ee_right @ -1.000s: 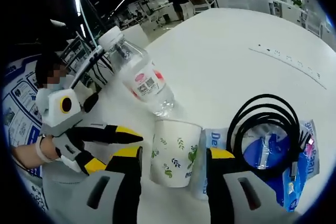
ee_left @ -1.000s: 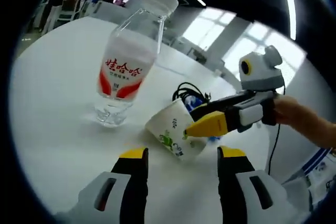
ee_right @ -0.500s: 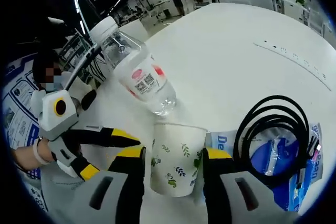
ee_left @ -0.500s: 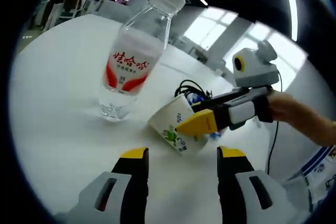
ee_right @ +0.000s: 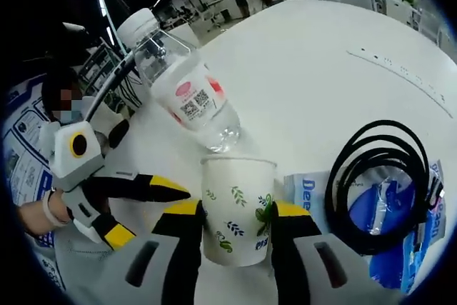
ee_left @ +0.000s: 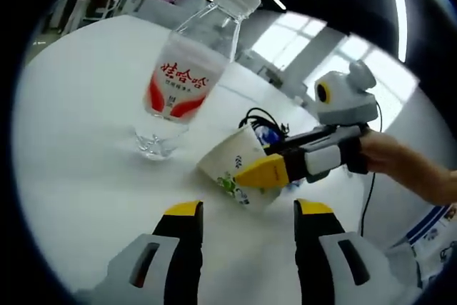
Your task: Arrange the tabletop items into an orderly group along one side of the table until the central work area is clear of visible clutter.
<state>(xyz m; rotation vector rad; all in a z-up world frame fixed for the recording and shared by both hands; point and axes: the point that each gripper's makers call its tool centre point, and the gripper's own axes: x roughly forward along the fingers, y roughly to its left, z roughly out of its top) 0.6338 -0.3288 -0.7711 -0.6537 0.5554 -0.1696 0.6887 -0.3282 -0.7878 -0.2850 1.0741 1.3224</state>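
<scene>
My right hand-held gripper pinches the leaf-printed paper cup between both jaws, on the white surface. Just behind the cup stands the clear water bottle; beside the cup, a black cable coil lies on a blue packet. My left hand-held gripper hovers spread, short of the cup.

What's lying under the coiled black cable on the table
Under the black cable lies a blue and white packet printed with letters. The loop covers part of the printing, so the full wording cannot be read.
</scene>
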